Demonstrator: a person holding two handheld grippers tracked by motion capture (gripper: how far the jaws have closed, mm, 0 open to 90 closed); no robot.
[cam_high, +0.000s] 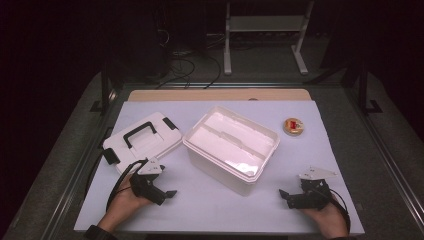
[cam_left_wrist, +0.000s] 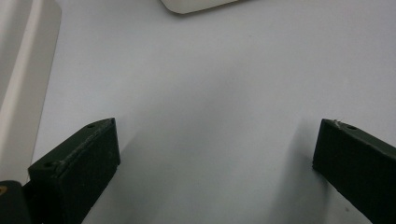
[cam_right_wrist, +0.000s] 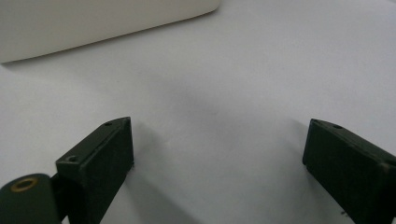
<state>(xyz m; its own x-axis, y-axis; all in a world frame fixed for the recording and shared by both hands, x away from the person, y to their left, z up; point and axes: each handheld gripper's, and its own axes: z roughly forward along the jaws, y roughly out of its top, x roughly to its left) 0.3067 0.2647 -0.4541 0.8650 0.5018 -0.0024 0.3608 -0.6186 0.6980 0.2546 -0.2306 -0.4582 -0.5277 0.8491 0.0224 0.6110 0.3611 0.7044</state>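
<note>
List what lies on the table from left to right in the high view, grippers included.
White lid with a black handle → left gripper → open white box → right gripper → small round tape roll.

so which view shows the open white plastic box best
The high view: the open white plastic box shows whole at the table's middle, divider visible inside. The left gripper view catches just a corner of it, and the right gripper view one blurred side wall.
</note>
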